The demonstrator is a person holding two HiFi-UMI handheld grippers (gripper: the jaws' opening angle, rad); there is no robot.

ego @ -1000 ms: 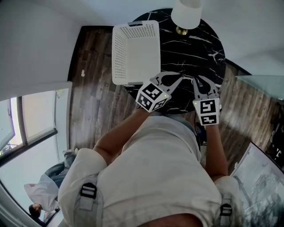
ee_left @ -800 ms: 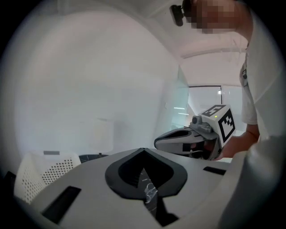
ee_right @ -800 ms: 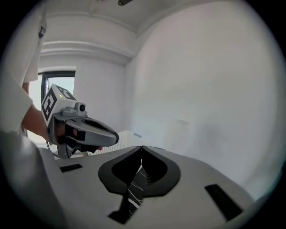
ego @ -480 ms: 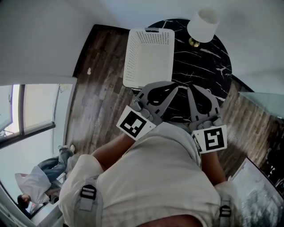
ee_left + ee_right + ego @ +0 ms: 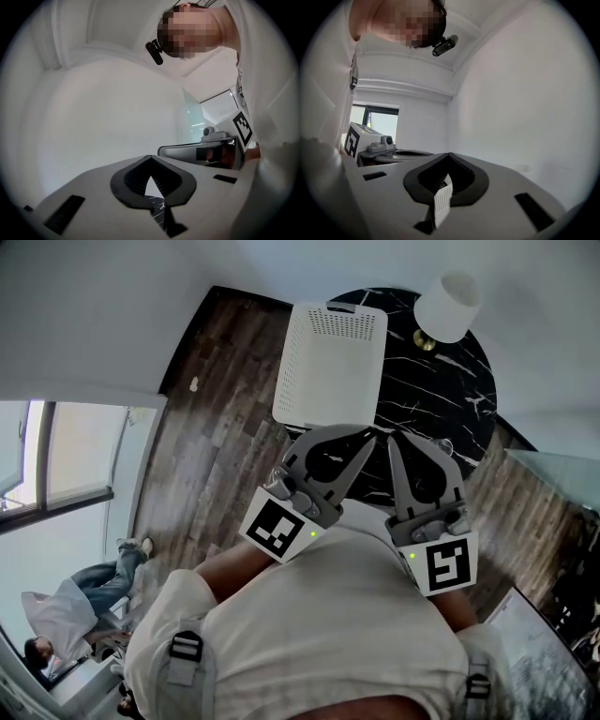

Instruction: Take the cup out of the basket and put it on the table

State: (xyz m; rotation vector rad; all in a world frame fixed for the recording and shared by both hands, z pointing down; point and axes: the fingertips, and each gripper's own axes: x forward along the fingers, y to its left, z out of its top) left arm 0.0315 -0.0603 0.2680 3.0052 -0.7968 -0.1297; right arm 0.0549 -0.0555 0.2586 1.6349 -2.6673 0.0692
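White basket [image 5: 333, 362] on black marble table [image 5: 441, 390], ahead of left tool [image 5: 368, 437] and right tool [image 5: 394, 439]; both closed, empty.

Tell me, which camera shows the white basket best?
The head view: the whole basket shows from above, at the edge of the black table. The right gripper view catches only a perforated white sliver of it; the left gripper view shows none of it.
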